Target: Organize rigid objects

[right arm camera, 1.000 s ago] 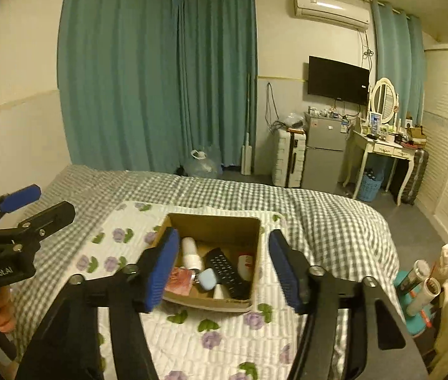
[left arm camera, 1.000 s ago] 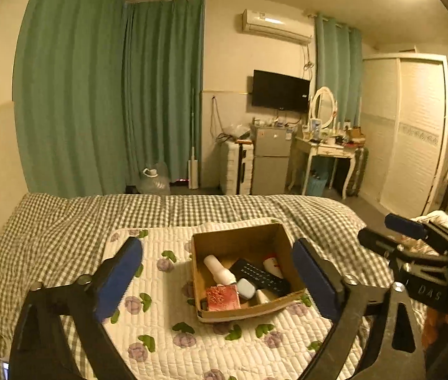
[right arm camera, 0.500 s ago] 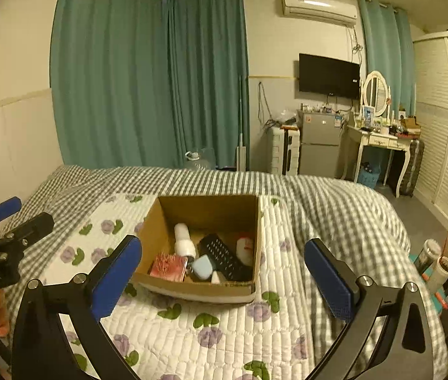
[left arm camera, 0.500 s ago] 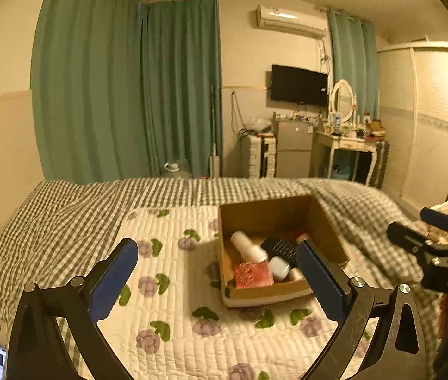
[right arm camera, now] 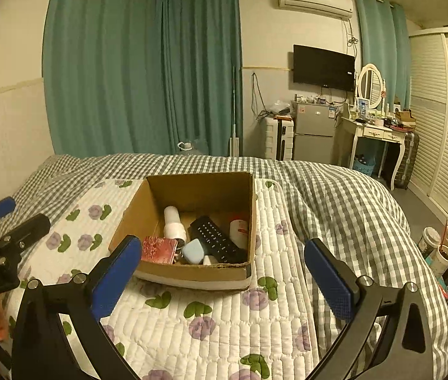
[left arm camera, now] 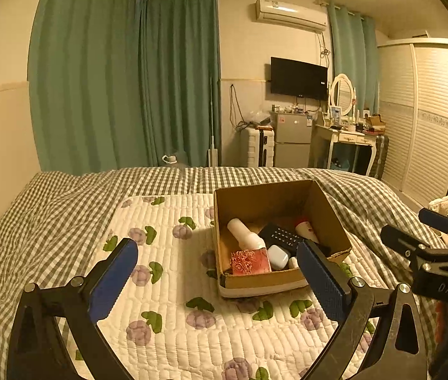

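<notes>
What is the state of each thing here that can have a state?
left gripper: open, empty
right gripper: open, empty
cardboard box: open top, holding items
black remote: lying in box
white bottle: lying in box
curtains: drawn shut
TV: off

right gripper [right arm camera: 220, 270] jaws wide apart, empty, above quilt [right arm camera: 211, 323]; cardboard box [right arm camera: 192, 272] just ahead.

both claws, left claw [left arm camera: 216, 280] and right claw [right arm camera: 224, 280], gape wide, level.
</notes>
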### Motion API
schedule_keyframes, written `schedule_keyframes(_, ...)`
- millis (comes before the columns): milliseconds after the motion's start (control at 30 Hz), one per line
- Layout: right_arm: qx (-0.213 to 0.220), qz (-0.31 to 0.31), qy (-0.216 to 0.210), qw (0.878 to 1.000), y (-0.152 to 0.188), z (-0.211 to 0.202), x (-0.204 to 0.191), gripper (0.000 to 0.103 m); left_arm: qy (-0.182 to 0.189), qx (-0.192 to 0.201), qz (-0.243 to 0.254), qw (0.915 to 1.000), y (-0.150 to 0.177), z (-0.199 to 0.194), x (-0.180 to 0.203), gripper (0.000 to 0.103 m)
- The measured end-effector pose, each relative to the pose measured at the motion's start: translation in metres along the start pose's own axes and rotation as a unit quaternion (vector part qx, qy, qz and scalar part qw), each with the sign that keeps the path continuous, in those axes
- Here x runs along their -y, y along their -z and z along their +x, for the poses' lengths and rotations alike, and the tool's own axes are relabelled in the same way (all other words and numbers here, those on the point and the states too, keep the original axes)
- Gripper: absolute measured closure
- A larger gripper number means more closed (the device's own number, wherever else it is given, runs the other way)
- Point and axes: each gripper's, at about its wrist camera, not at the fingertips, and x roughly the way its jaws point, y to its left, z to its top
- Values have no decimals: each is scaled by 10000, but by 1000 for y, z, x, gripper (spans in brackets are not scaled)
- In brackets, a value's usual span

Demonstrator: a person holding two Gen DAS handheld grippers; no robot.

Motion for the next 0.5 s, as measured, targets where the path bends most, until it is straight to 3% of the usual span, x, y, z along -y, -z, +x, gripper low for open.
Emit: schedule_keyframes(500,-20,-100,-10,9999,0,0,-8,0,80,-100,91,9999,6,3,6,0)
